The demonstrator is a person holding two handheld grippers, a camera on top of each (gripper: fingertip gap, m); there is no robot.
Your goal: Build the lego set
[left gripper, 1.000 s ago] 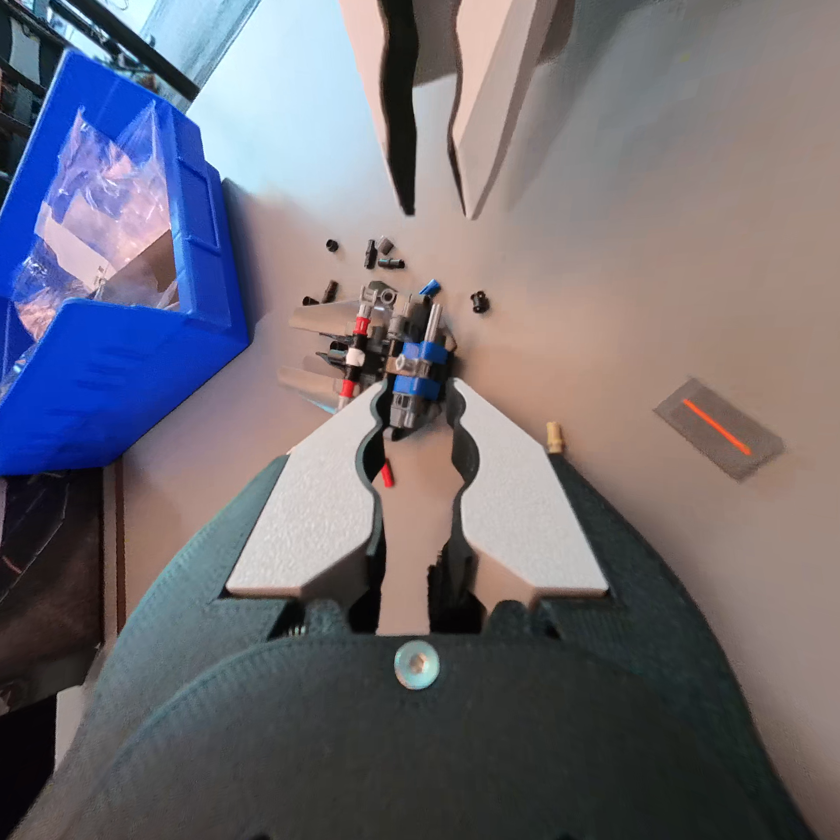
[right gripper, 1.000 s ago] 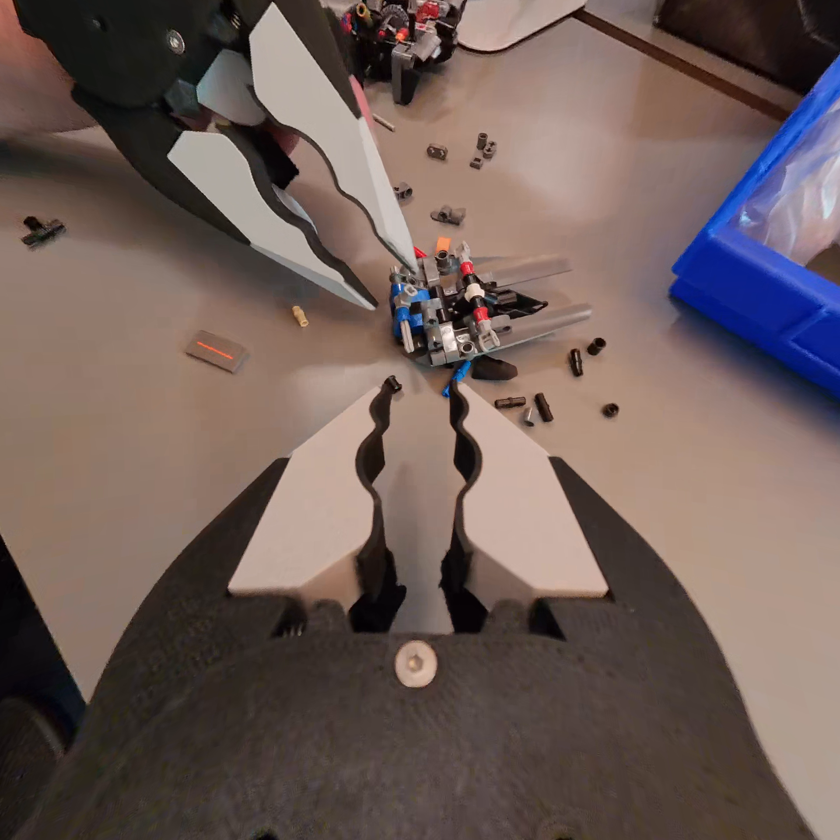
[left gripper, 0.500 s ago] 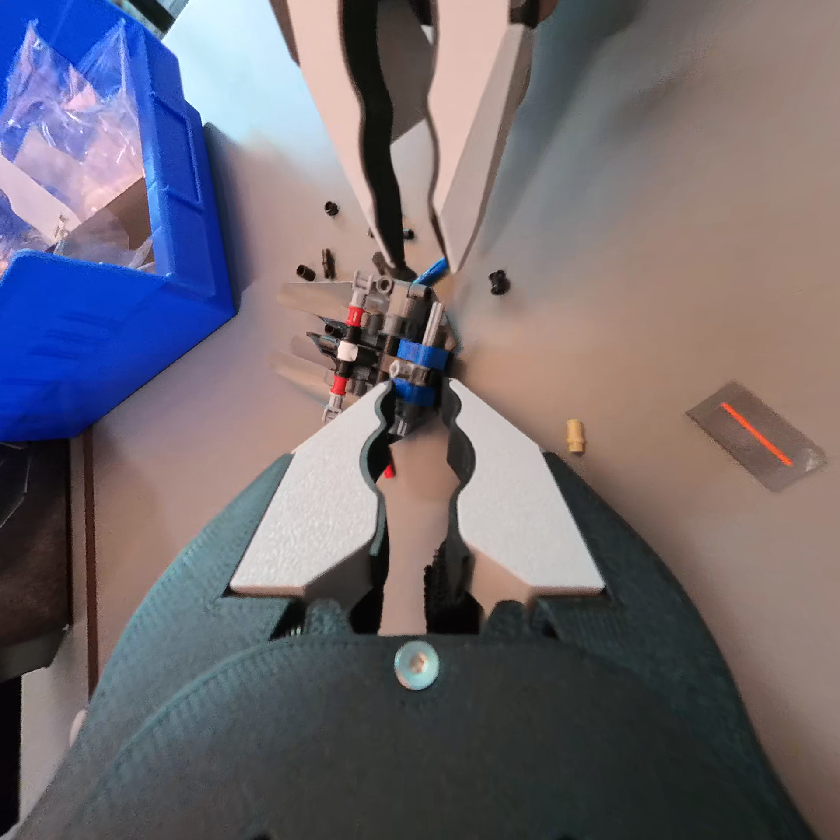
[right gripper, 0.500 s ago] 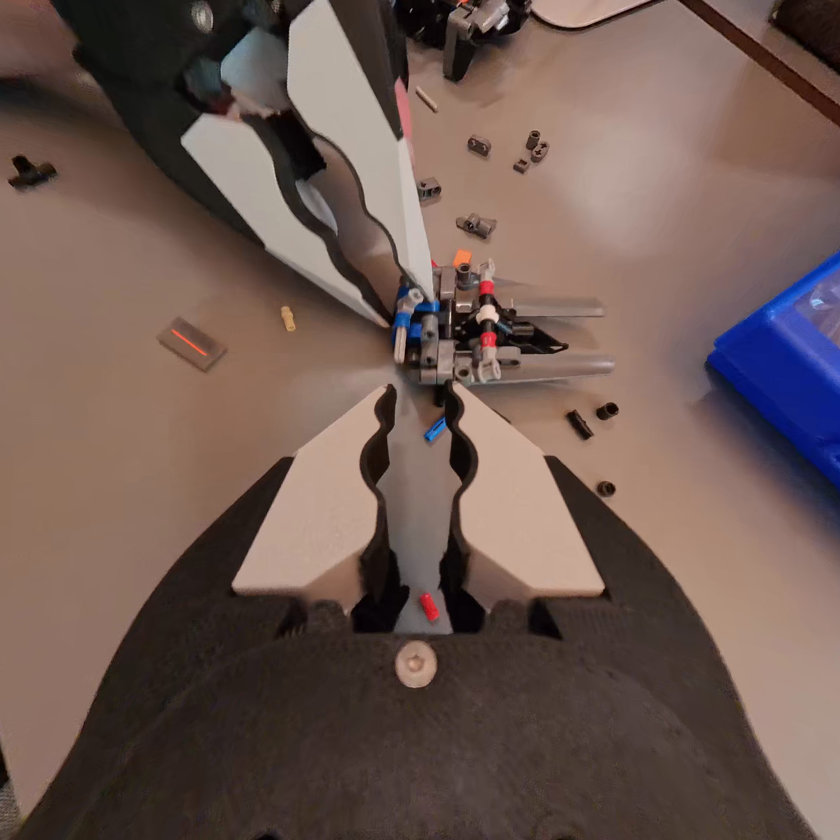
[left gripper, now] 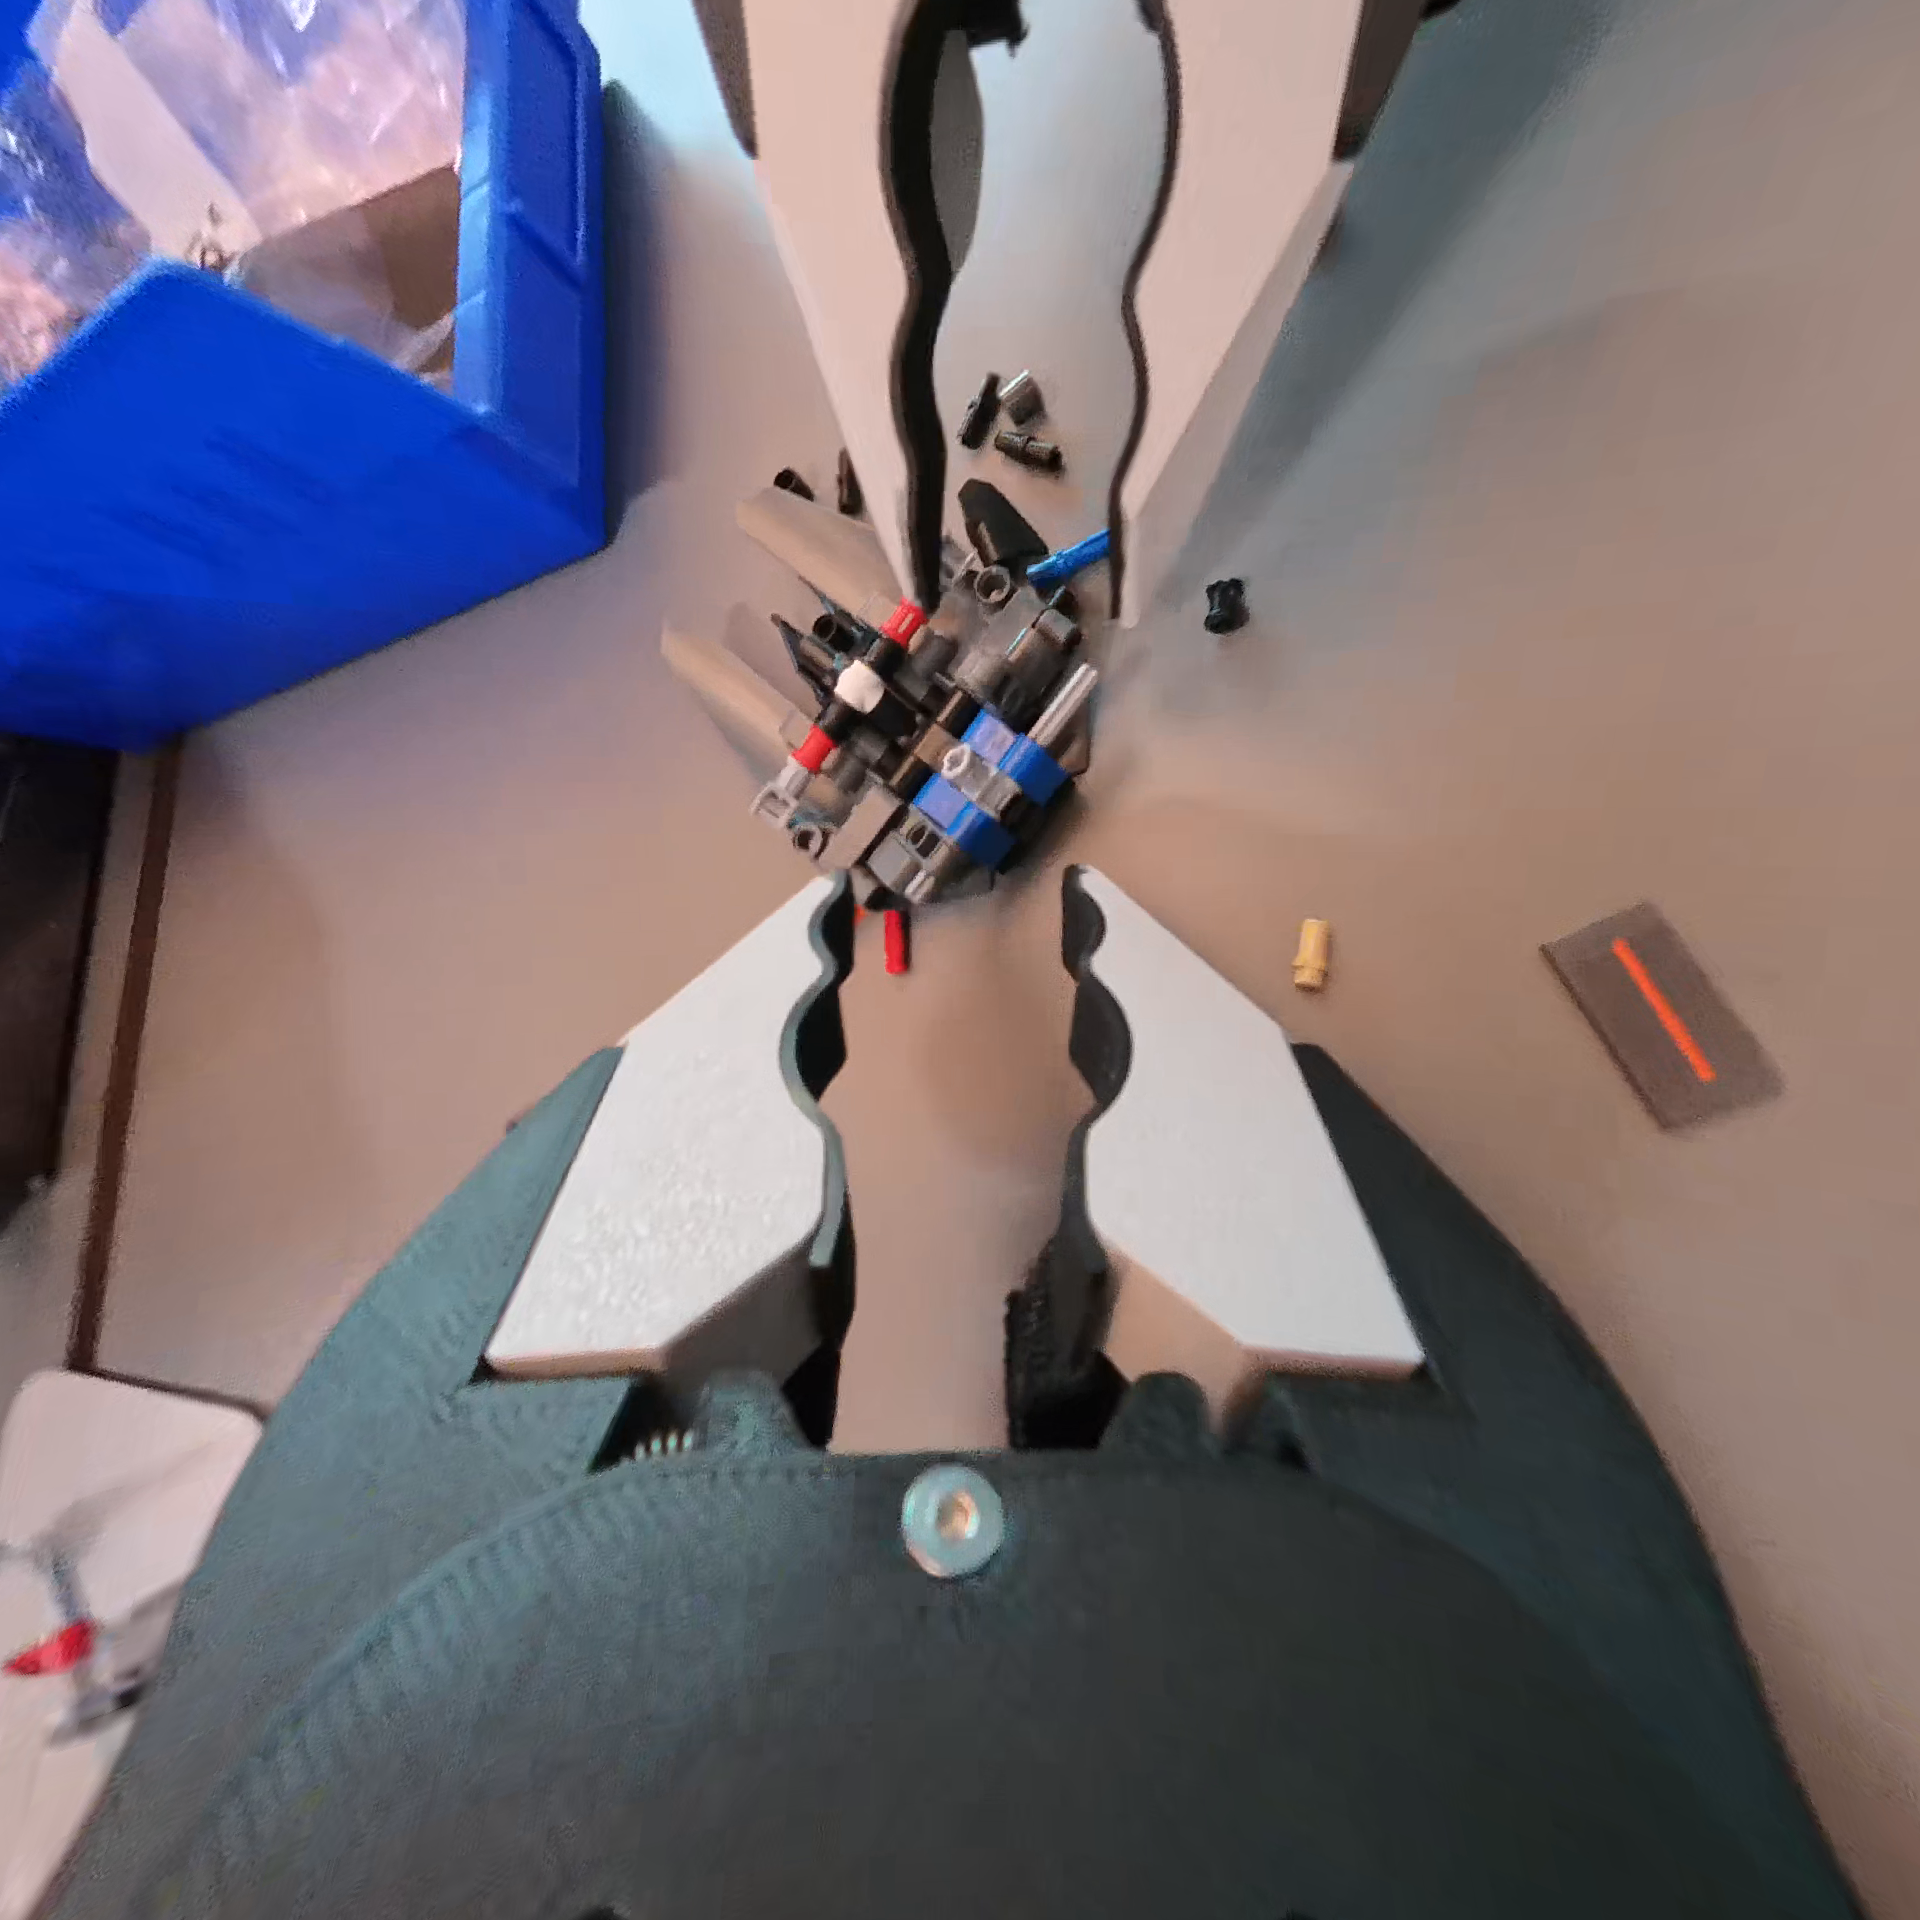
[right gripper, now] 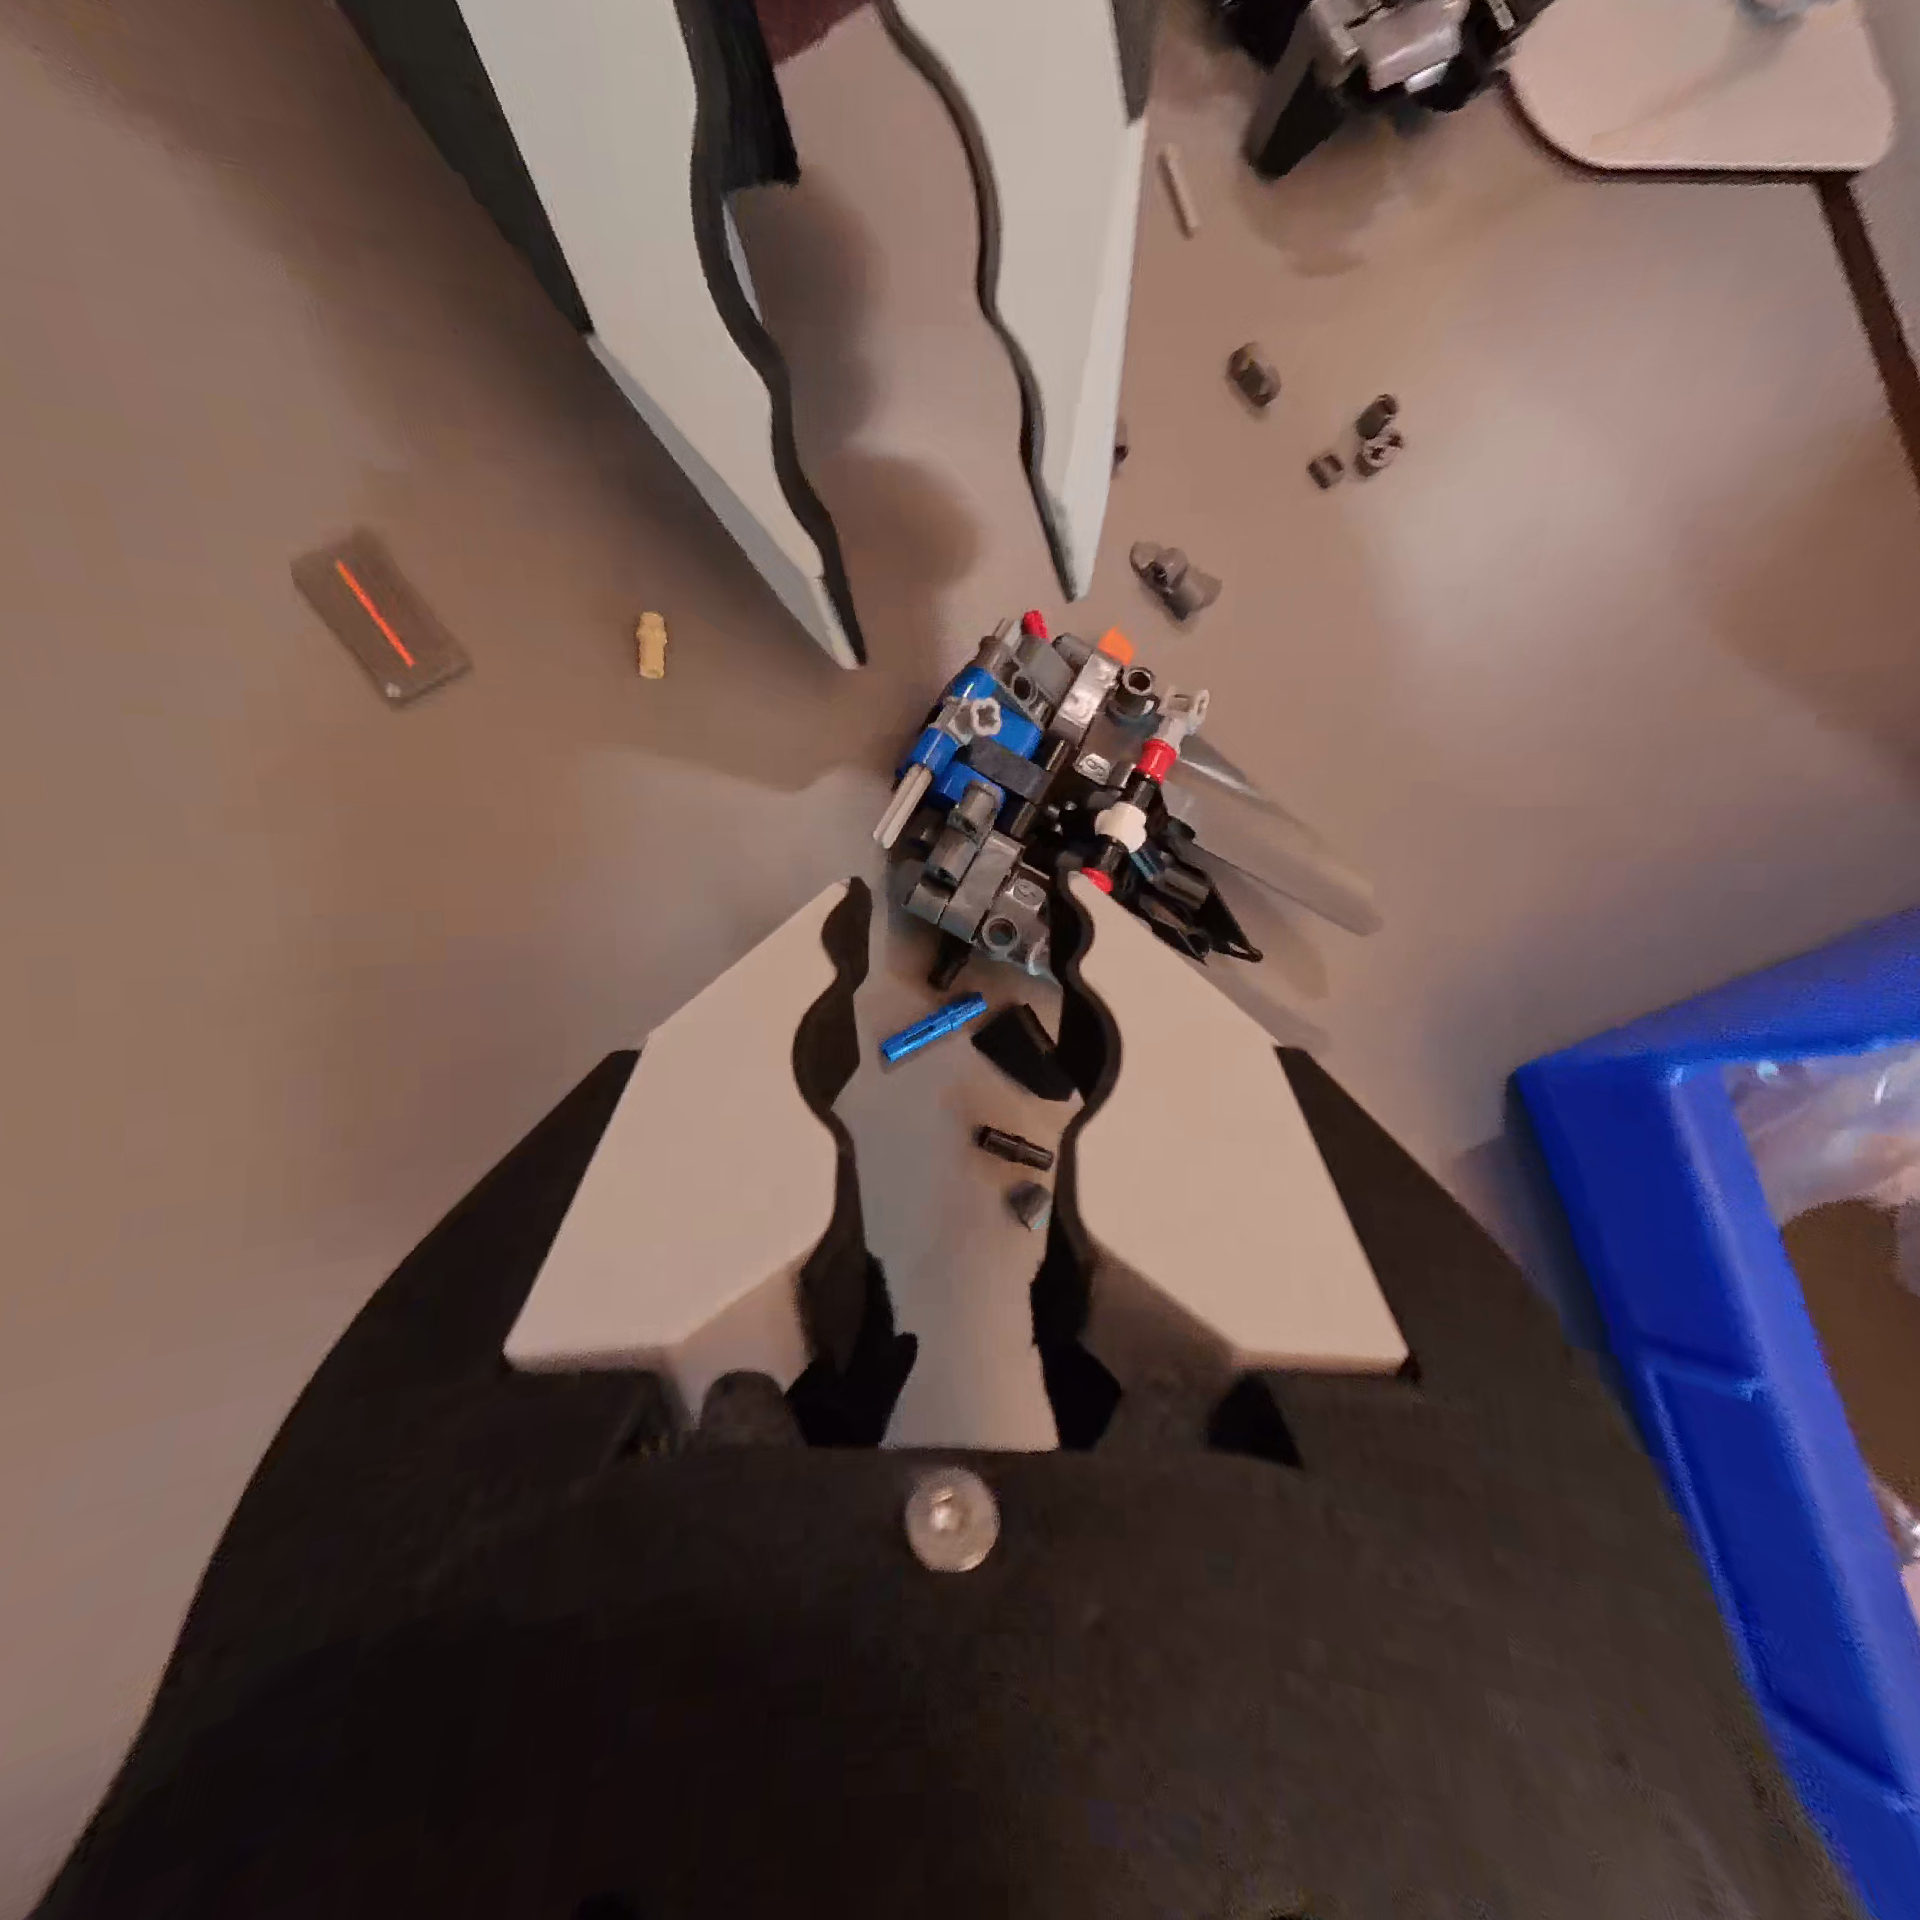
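The small lego assembly (left gripper: 925,727), grey and black with blue and red parts and grey blades, lies on the tan table. My left gripper (left gripper: 956,883) is open, its tips just short of the assembly's blue end and holding nothing. My right gripper (right gripper: 966,888) is open on the opposite side; its right fingertip (right gripper: 1086,914) is at the assembly's (right gripper: 1060,800) grey edge. Each gripper shows from above in the other's view. A blue pin (right gripper: 932,1029) and black pieces lie between the right fingers. A red pin (left gripper: 894,940) lies by the left tip.
A blue bin (left gripper: 260,468) with plastic bags stands beside the assembly, also in the right wrist view (right gripper: 1745,1351). A tan pin (left gripper: 1311,951), a grey tile with an orange line (left gripper: 1657,1013) and small dark pieces (right gripper: 1351,436) lie around. Another build (right gripper: 1382,52) sits by a white plate (right gripper: 1704,114). From the left gripper's tips to the tan pin (left gripper: 1311,951) is close to 4 cm. It turns up in the right wrist view (right gripper: 644,641) as well.
My left gripper has opened and let go of the assembly's blue end. My right gripper has moved in and opened wider. The assembly has turned on the table.
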